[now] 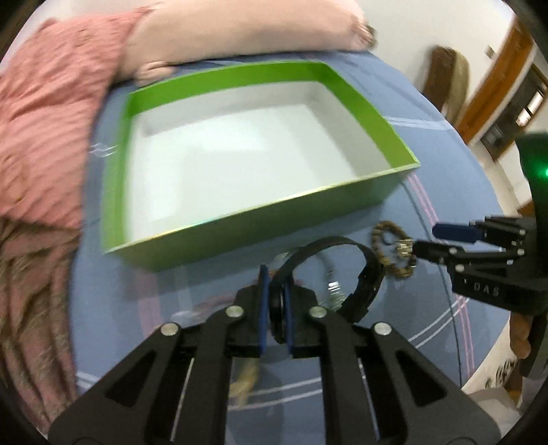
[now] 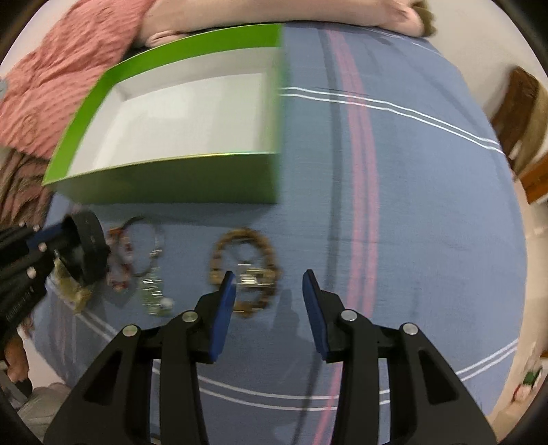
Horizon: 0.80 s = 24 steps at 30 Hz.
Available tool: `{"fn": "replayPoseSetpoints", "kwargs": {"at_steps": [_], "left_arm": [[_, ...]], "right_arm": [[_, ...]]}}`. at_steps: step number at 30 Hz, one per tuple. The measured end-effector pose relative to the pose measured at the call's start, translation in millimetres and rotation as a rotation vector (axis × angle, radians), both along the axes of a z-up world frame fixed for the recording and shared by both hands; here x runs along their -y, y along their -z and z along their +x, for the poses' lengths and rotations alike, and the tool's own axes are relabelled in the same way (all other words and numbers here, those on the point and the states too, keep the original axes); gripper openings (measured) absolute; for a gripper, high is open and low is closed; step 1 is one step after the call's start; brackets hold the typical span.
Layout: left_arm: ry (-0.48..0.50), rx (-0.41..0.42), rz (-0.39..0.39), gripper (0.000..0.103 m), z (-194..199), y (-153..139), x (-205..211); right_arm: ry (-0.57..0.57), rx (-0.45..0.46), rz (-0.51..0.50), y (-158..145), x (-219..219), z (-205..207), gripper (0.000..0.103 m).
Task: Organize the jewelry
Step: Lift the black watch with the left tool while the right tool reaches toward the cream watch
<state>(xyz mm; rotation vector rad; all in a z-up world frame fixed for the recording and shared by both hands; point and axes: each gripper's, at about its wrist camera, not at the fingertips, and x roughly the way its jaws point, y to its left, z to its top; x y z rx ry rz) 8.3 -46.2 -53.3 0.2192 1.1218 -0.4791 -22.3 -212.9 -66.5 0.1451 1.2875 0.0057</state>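
A green box (image 1: 239, 236) with a white inside stands open on the blue bedsheet; it also shows in the right wrist view (image 2: 178, 181). My left gripper (image 1: 275, 291) is shut on a black watch (image 1: 363, 287) and holds it just above the sheet, in front of the box. The watch also shows at the left of the right wrist view (image 2: 90, 250). My right gripper (image 2: 269, 284) is open, its left finger over a brown bead bracelet (image 2: 222, 253) with a small gold piece (image 2: 255, 277) inside it. The bracelet shows in the left wrist view (image 1: 380, 232).
More jewelry lies left of the bracelet: a red beaded piece (image 2: 120, 260) and a silver chain (image 2: 152, 291). A pink pillow (image 1: 239, 30) and a pink cloth (image 1: 44, 130) lie behind and left of the box. The sheet (image 2: 411, 205) spreads to the right.
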Motion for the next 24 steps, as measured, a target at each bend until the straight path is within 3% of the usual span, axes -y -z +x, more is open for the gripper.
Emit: {"fn": "replayPoseSetpoints", "kwargs": {"at_steps": [6,10,17,24], "left_arm": [[-0.12,-0.002,0.018,0.008,-3,-5,-56],[-0.177,0.012,0.013,0.008,-3,-8,-79],[-0.26,0.051,0.029,0.008,0,-20,-113],[-0.246,0.057,0.082,0.008,-2,-28,-127]], "right_arm": [[-0.17,-0.001,0.047,4,-64,14,0.041],[-0.169,-0.016,0.017,12,-74,31,0.041],[-0.289,0.011,0.129,-4,-110,45,0.041],[-0.49,-0.017,0.1,0,-177,36,0.041]]}}
